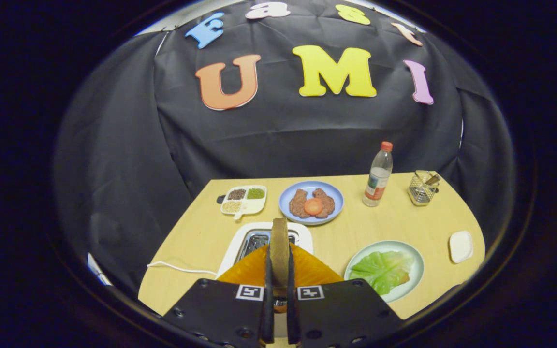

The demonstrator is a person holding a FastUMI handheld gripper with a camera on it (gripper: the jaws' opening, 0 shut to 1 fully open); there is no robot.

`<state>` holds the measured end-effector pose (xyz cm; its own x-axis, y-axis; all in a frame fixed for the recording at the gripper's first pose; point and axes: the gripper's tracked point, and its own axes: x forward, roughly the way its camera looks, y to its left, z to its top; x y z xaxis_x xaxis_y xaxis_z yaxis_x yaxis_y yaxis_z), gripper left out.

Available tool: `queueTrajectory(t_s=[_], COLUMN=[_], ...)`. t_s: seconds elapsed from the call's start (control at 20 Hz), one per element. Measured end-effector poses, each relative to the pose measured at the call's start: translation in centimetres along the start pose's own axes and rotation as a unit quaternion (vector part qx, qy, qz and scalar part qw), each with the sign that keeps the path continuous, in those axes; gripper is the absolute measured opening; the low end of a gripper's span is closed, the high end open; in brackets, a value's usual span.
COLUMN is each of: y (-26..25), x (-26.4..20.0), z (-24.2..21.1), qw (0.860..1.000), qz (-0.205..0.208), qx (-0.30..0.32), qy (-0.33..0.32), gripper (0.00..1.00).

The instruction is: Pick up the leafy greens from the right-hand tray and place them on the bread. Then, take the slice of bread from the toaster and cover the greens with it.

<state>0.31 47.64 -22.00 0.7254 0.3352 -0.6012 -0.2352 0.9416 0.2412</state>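
Bread slice [279, 249] held edge-on between the two fingers of the gripper [279, 285], above the toaster [240, 246].
We see both fingers pressed against the flat faces of the slice, which stands upright with its crust edge toward the camera, lifted over the white toaster's slot. A white cord [177, 267] leaves the toaster and runs across the wooden table [356, 232]. Just beside the fingers sits a pale green plate [416, 275] holding the leafy greens [385, 269], which lie over another piece of bread [403, 279] whose corner shows under them. Beyond the toaster we note a blue plate [288, 193] with two meat patties [300, 203] and a tomato slice [313, 206], and a divided tray [243, 200] of seasonings. Farther off stand a bottle [379, 176], a wire basket [421, 187] and a small white dish [461, 246].
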Motion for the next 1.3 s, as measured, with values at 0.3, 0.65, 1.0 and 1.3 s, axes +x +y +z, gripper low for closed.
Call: queueTrajectory(t_s=[0.3,0.65,1.0,1.3], y=[-1.3,-8.9,-15.6,-17.2], x=[-4.0,-6.3,-3.4,0.3], z=[4.7,7.1,2.0,-2.8], qw=[0.998,0.997,0.999,1.0], qz=[0.035,0.007,-0.022,-0.004], qx=[0.035,0.036,0.025,0.007], qy=[-0.033,-0.063,-0.024,0.015], gripper=[0.1,0.1,0.1,0.11])
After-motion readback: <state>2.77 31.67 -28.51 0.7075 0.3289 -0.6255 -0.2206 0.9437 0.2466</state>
